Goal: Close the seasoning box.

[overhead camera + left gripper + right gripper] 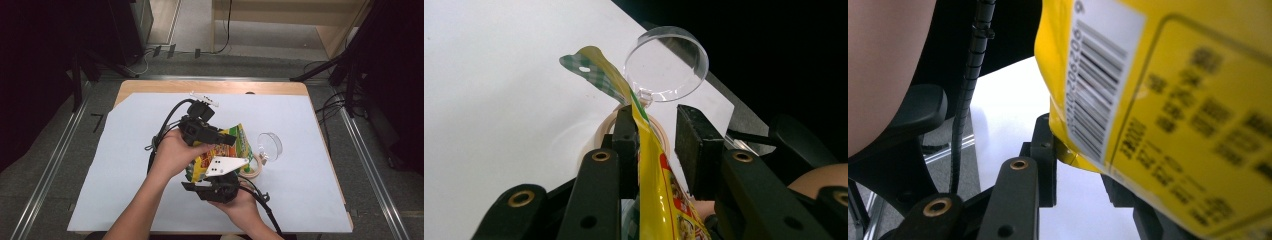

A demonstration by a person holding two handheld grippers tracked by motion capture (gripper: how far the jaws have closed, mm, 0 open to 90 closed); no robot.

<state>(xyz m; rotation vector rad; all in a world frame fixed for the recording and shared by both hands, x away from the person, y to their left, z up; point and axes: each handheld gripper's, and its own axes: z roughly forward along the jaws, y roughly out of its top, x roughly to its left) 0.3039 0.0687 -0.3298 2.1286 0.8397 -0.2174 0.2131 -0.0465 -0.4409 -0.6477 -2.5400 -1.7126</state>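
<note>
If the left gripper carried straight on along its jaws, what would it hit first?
Probably the tape roll lying on the white sheet just beyond the jaws, then the clear round lid behind it; depth is hard to judge. The yellow packet already sits between them.

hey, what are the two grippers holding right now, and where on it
A yellow snack packet sits between both grippers: the left gripper at its upper edge, the right gripper at a lower corner. A firm clamp cannot be told.

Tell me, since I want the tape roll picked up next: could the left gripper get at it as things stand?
Probably not yet. The left gripper has the yellow packet between its fingers, and that packet hangs in front of the tape roll, which lies on the white sheet beside the clear dish.
</note>
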